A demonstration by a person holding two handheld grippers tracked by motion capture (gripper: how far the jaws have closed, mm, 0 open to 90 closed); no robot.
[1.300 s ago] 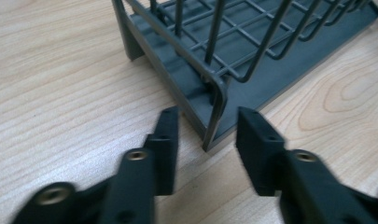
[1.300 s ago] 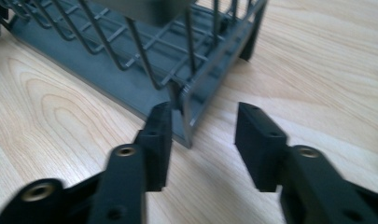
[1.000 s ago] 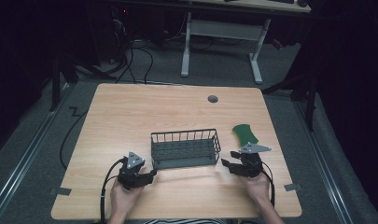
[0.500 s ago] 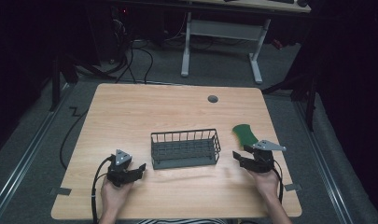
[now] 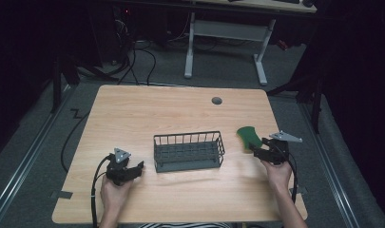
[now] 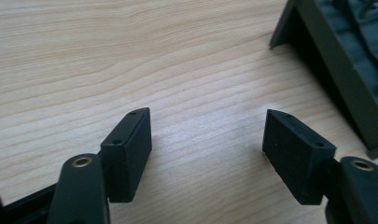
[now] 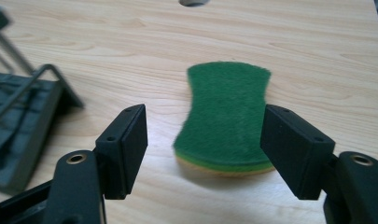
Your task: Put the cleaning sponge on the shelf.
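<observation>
With the sponge (image 7: 226,116) lying right of the wire basket (image 5: 189,151), you are lining up a grab.
Your right gripper (image 7: 204,150), jaws just opening, is straddling it ungripped; your left gripper (image 6: 207,156) is hovering spread and empty.

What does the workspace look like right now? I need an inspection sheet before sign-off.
Surface: wooden table, one round grommet hole.
Job's things: green sponge flat on the table, right of the dark wire basket, apart from it.
Clutter: nothing seen.
Grippers: right claw open, jaws just opening, sponge's near end between them, unpressed; left claw open over bare wood beside the basket.
Cables: one trails from each claw; more on the floor behind.
Surroundings: dark room, white desk frame behind.
</observation>
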